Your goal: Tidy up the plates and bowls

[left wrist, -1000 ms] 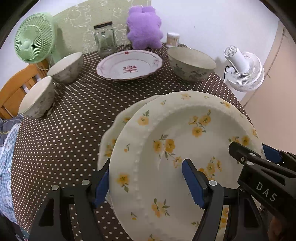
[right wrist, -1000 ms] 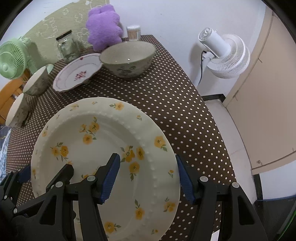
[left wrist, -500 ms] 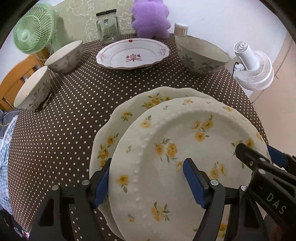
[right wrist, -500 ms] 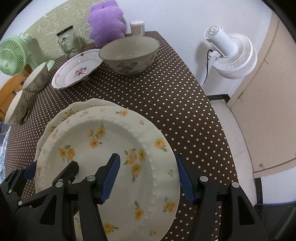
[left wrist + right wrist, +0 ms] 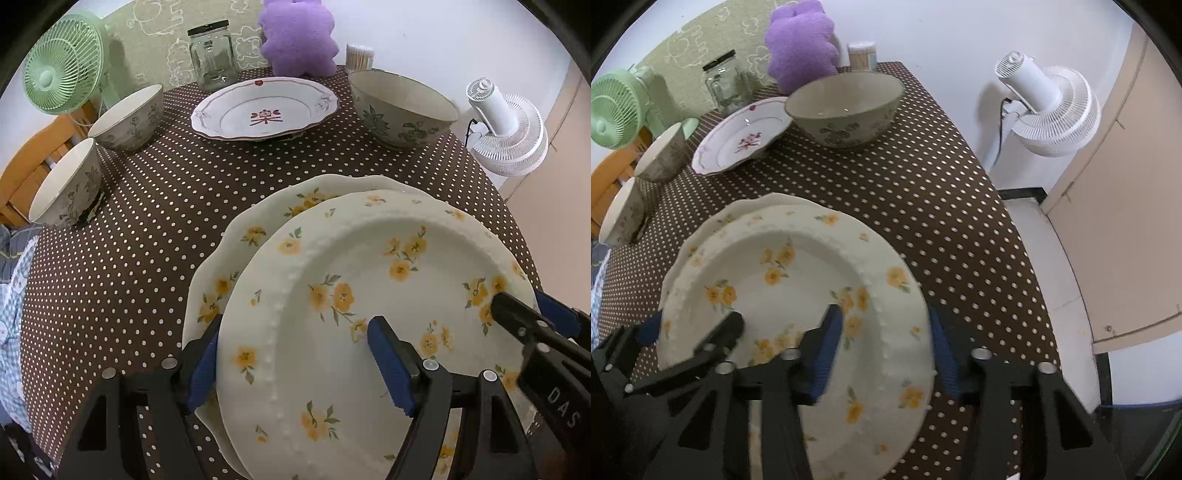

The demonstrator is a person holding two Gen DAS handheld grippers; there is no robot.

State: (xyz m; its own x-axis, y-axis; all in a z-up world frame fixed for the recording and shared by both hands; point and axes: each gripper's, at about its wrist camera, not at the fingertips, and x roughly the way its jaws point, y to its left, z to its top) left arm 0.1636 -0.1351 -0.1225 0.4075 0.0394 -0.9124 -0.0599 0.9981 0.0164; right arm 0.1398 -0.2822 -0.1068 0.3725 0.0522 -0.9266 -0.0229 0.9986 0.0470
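Yellow-flowered plate (image 5: 369,295) is being set on a matching plate (image 5: 236,243); left gripper (image 5: 295,362) opening, right gripper (image 5: 882,350) closing, both straddling its rim. Release and withdrawal are judged next.

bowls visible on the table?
3: large bowl far right by the white fan, two small bowls along the left edge. None visibly hidden.

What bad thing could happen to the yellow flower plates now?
1. The left claw is opening and the right claw is closing, each with the top plate rim between its jaws. Gripped on one side only, the plate might tip and clank on the bottom plate.
2. The top plate sits off-centre on the bottom one, so a nudge could slide it off onto the tablecloth.
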